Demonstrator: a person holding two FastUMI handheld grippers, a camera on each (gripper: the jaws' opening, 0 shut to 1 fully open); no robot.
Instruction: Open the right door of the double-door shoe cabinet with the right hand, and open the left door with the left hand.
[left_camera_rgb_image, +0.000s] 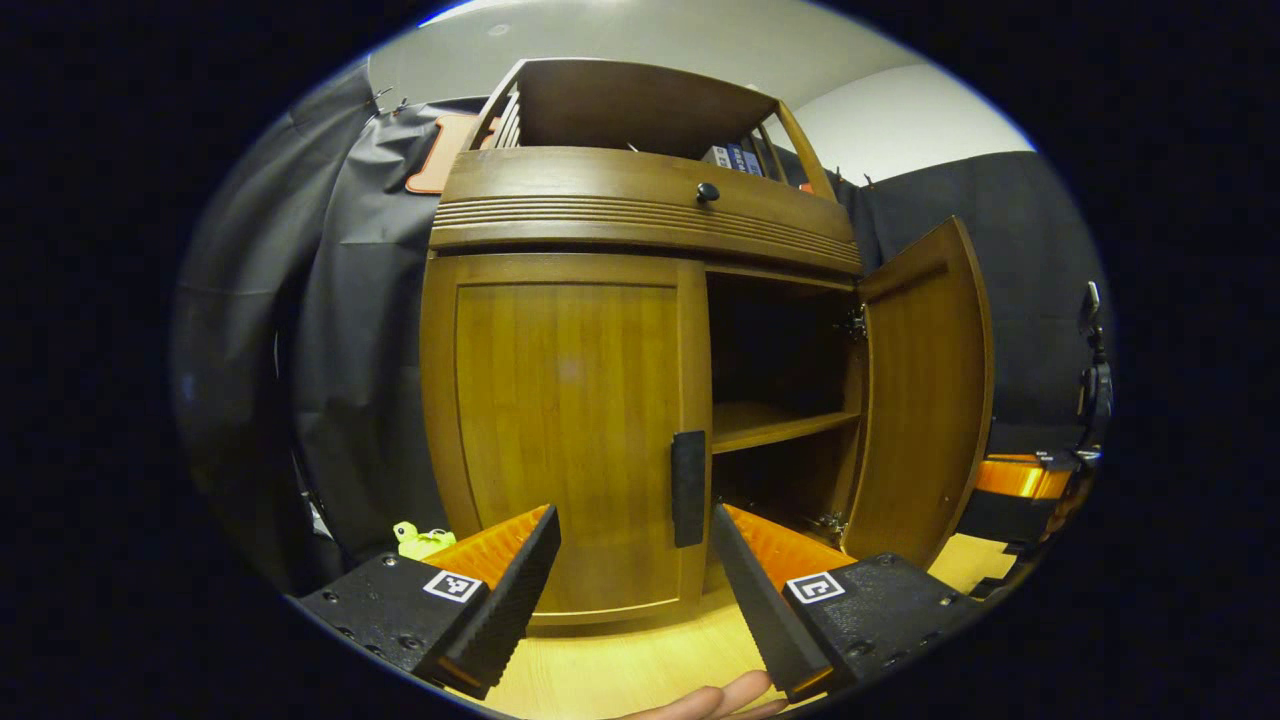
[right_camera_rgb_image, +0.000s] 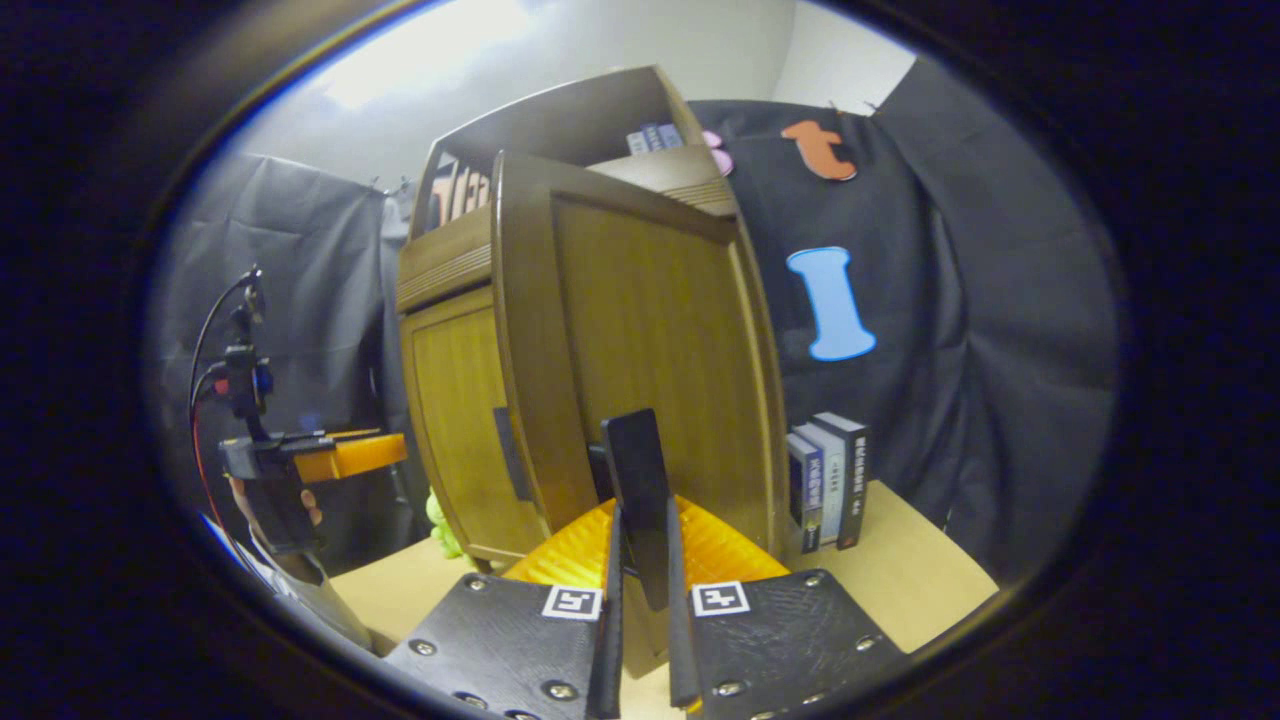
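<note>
right door (left_camera_rgb_image: 925, 390) swung open, right tool (right_camera_rgb_image: 640, 560) clamped on its dark handle (right_camera_rgb_image: 638, 490), left door (left_camera_rgb_image: 565, 430) closed, left tool (left_camera_rgb_image: 632, 560) spread wide before its handle (left_camera_rgb_image: 688, 488), shoe cabinet (left_camera_rgb_image: 640, 215) on tabletop (left_camera_rgb_image: 620, 670)

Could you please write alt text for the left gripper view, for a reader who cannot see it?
The open left gripper faces the dark vertical handle of the closed left door of a brown wooden shoe cabinet. The right door stands swung open, showing a wooden shelf inside. The cabinet stands on a light wooden tabletop.
</note>
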